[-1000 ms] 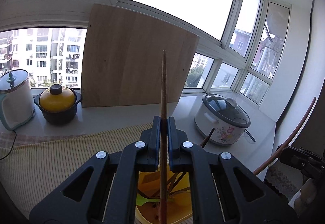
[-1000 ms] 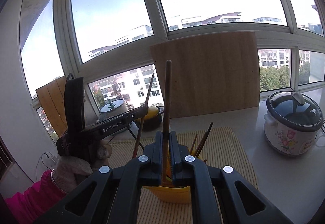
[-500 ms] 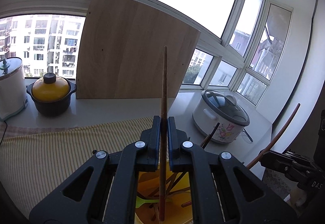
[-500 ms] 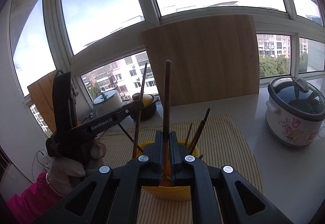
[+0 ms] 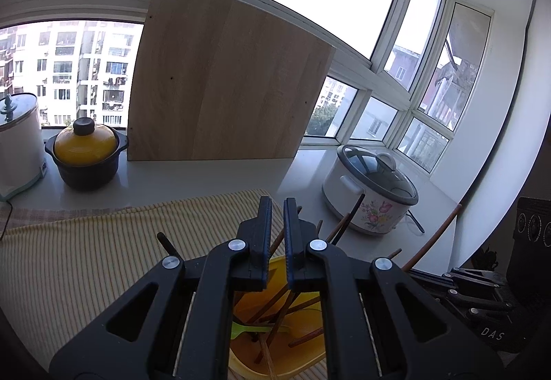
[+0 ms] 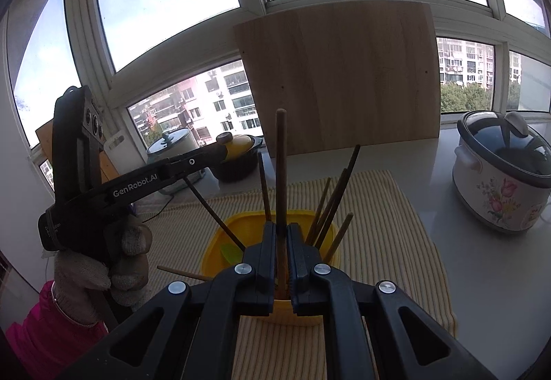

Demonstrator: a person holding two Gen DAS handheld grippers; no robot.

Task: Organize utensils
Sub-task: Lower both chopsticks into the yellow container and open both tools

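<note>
A yellow cup (image 5: 241, 362) (image 6: 220, 235) stands on a striped cloth (image 5: 103, 259) and holds several wooden chopsticks and a green utensil (image 5: 241, 328). My left gripper (image 5: 278, 204) hovers just above the cup. Its jaws stand a narrow gap apart with nothing between them. In the right wrist view the left gripper (image 6: 222, 147) reaches in from the left, held by a gloved hand (image 6: 103, 259). My right gripper (image 6: 281, 228) is shut on a brown chopstick (image 6: 280, 156) (image 5: 434, 235). The chopstick stands upright with its lower end inside the cup.
A flowered rice cooker (image 5: 372, 204) (image 6: 499, 187) sits to the right of the cloth. A wooden board (image 5: 224, 87) leans against the window behind. A black pot with a yellow lid (image 5: 86, 152) and a white kettle (image 5: 17, 145) stand at the back left.
The chopstick that my left gripper held upright is gone from its jaws and lies among those in the cup. My right gripper has sunk, bringing its chopstick down into the cup.
</note>
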